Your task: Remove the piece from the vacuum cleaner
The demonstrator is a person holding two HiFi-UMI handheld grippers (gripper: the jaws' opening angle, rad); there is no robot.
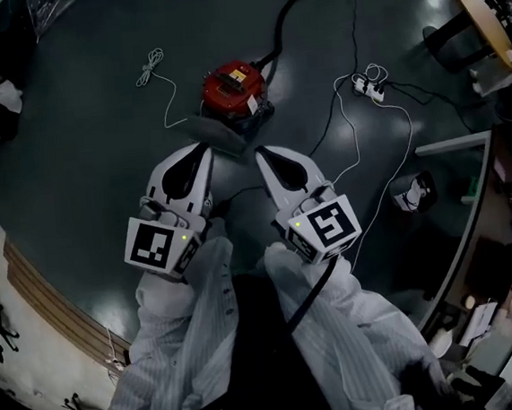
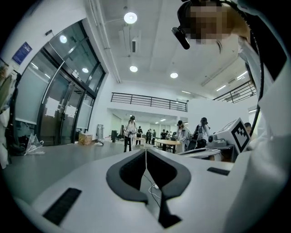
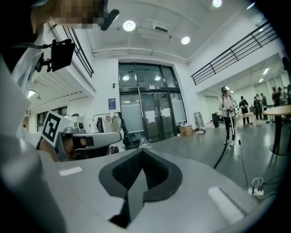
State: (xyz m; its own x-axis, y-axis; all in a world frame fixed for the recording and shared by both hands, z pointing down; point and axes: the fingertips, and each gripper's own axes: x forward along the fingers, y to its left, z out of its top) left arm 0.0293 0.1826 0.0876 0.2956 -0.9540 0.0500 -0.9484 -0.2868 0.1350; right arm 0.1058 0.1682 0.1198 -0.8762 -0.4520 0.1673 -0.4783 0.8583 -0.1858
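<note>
A red canister vacuum cleaner point(image 1: 234, 86) stands on the dark floor, its black hose point(image 1: 287, 12) running away toward the top. A grey part point(image 1: 222, 135) lies against its near side. My left gripper point(image 1: 204, 149) and right gripper point(image 1: 260, 154) hang side by side just short of the vacuum, both shut and empty. In the left gripper view the jaws point(image 2: 146, 150) meet with nothing between them, and the right gripper point(image 2: 232, 136) shows beside them. The right gripper view shows the same closed tips point(image 3: 142, 150), with the left gripper point(image 3: 86, 136) at the left and the hose point(image 3: 226, 152) at the right.
A white power strip point(image 1: 371, 87) with looping cables lies on the floor right of the vacuum. A coiled white cord point(image 1: 148, 67) lies to its left. A desk partition point(image 1: 453, 144) and clutter stand at the right. People point(image 2: 130, 132) stand around a table point(image 2: 168, 143) far down the hall.
</note>
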